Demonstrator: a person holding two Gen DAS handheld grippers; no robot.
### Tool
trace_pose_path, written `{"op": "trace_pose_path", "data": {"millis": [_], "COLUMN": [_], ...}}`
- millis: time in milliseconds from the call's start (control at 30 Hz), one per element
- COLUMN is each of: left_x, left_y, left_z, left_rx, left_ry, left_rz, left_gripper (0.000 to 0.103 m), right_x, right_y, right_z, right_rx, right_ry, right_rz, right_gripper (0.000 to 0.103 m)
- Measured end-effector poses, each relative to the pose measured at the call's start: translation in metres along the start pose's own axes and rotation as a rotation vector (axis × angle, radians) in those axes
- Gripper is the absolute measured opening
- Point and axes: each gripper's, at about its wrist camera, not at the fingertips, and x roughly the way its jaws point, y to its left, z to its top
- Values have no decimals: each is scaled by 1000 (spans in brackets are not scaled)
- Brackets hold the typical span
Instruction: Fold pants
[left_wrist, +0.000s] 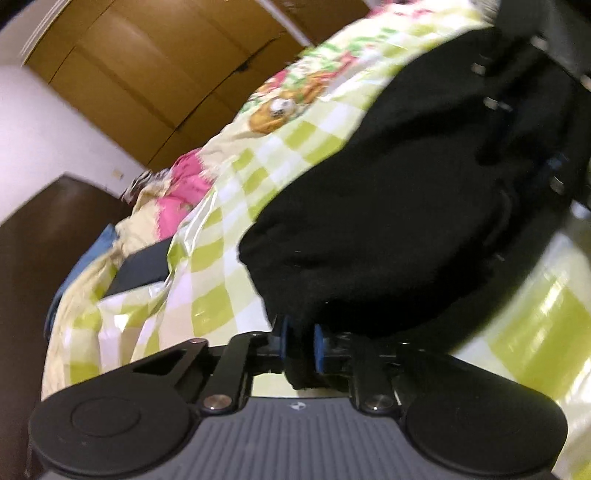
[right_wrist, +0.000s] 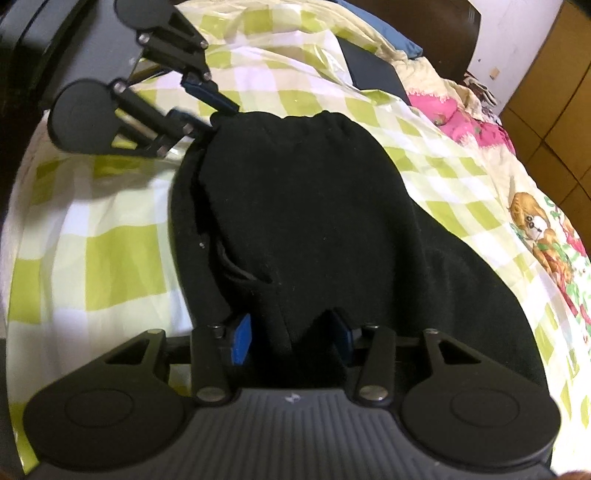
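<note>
Black pants (right_wrist: 314, 206) lie bunched on a green-checked bedsheet (right_wrist: 110, 258), with the gathered waistband at the far end. My left gripper (left_wrist: 302, 343) is shut on a black fold of them between its blue pads. The right wrist view shows the left gripper (right_wrist: 221, 116) at the waistband's left corner. My right gripper (right_wrist: 291, 338) sits at the near end. Its blue pads stand apart, and the ridge of cloth between them is narrower than the gap. I cannot see either pad pressing on it.
The sheet has a cartoon print (right_wrist: 535, 229) to the right and a pink patch (right_wrist: 461, 122) beyond. A dark flat object (right_wrist: 373, 70) lies on the bed behind the pants. A dark headboard (left_wrist: 44, 236) and brown wardrobe doors (left_wrist: 155, 66) stand past the bed.
</note>
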Motion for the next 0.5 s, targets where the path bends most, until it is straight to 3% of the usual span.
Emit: {"op": "trace_pose_path", "data": {"millis": [167, 233, 300, 500], "left_x": [-4, -6, -7, -14], "left_y": [2, 1, 7, 22], "left_z": [-7, -9, -10, -16], "left_rx": [-75, -85, -114, -175], "left_ry": [-18, -20, -27, -25], "left_rz": [17, 25, 34, 79], "left_gripper": [29, 29, 29, 28], "right_x": [6, 8, 1, -23], "right_y": [-9, -12, -13, 2], "right_z": [-1, 5, 13, 28], "right_rx": [91, 146, 179, 242], "right_ry": [26, 32, 17, -49], "right_rz": [-9, 7, 22, 60], "right_gripper": [48, 27, 13, 11]}}
